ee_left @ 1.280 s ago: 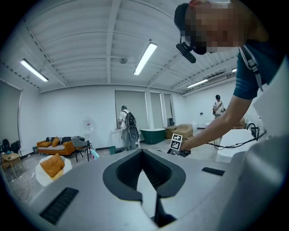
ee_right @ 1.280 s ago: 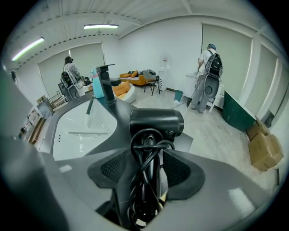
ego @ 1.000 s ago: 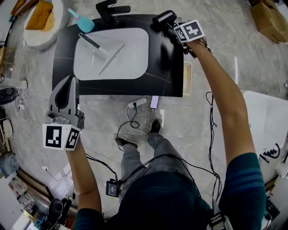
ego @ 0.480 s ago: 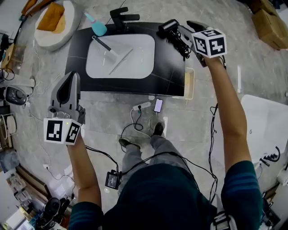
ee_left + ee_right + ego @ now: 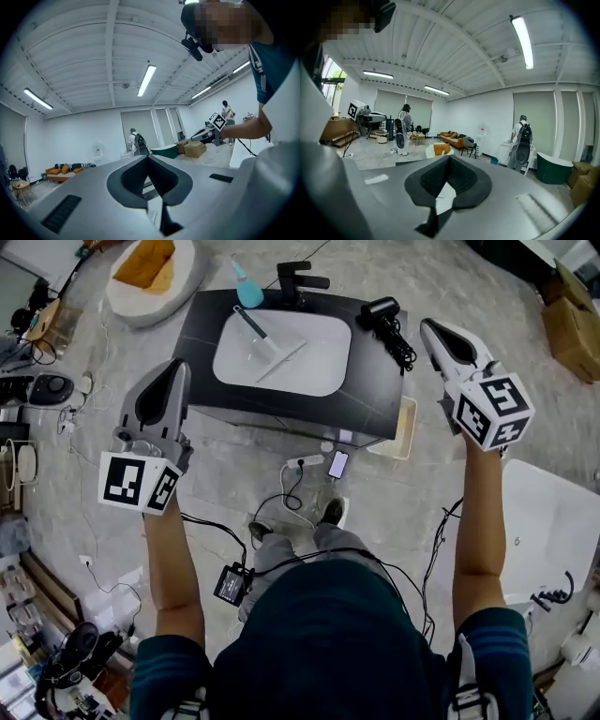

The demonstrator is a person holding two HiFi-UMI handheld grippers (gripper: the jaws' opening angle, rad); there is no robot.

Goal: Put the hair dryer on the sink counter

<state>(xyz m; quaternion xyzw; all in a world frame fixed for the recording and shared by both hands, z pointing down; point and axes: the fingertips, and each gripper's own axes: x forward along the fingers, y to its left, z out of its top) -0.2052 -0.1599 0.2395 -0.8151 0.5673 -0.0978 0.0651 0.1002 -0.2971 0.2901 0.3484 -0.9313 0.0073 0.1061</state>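
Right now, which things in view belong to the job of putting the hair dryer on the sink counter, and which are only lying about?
Belong to the job:
hair dryer, already lying on the counter
sink counter

Only lying about:
dark-handled tool in the basin
teal object
phone on the floor
cardboard box

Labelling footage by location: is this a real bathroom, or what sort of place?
Probably not a bathroom: more likely a big open studio or workshop hall. The sink counter stands alone among loose cables, cardboard boxes sit nearby, and strip lights line a high ceiling.
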